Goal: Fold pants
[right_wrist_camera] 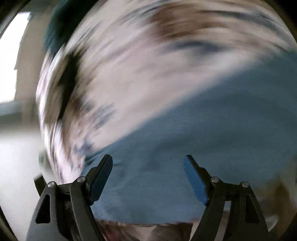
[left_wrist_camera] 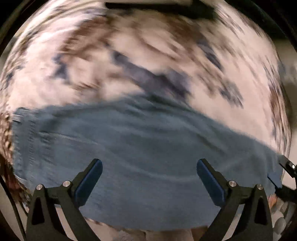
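Observation:
The blue pants [left_wrist_camera: 141, 148] lie flat on a white bedspread with brown and dark blue patterning [left_wrist_camera: 130, 52]. My left gripper [left_wrist_camera: 149, 163] is open, its jaws spread wide above the pants, holding nothing. In the right wrist view the same pants [right_wrist_camera: 213, 129] fill the lower right, on the same bedspread [right_wrist_camera: 139, 64]. My right gripper [right_wrist_camera: 148, 160] is open above the fabric and holds nothing. Both views are blurred by motion. The other gripper's blue pad [left_wrist_camera: 275, 180] shows at the right edge of the left wrist view, at the pants' edge.
A dark bar [left_wrist_camera: 157, 7] runs along the top of the left wrist view. A dark teal object [right_wrist_camera: 59, 22] lies at the bed's far left, with a bright window [right_wrist_camera: 13, 55] and pale wall beyond it.

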### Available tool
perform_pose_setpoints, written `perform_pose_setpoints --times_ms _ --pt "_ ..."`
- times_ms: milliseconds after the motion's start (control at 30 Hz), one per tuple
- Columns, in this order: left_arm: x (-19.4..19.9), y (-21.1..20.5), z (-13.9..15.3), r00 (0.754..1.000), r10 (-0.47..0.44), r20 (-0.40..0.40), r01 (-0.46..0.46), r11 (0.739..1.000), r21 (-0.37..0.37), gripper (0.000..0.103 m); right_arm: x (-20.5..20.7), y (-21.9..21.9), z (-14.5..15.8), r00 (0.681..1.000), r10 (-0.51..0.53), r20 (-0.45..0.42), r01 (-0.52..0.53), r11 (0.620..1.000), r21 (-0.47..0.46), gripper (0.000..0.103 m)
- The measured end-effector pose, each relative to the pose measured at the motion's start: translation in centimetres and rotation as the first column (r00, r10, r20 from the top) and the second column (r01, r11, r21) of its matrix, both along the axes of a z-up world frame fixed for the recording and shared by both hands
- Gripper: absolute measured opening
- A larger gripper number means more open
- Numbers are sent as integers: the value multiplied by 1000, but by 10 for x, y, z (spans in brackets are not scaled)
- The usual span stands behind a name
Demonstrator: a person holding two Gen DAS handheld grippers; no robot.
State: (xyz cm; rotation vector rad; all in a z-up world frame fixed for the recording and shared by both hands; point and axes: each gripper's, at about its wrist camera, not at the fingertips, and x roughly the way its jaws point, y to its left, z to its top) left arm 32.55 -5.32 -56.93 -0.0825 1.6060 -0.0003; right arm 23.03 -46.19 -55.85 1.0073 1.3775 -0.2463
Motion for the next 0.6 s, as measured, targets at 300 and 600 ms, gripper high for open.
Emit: perform_pose_setpoints --times_ms 300,600 --pt "-26 -129 -81 984 -149 -102 151 988 18 103 -192 -175 -41 835 -550 -9 550 834 -42 81" --pt "-3 -141 -91 986 -106 -128 112 993 43 103 -171 -184 -79 822 -544 170 534 839 100 54"
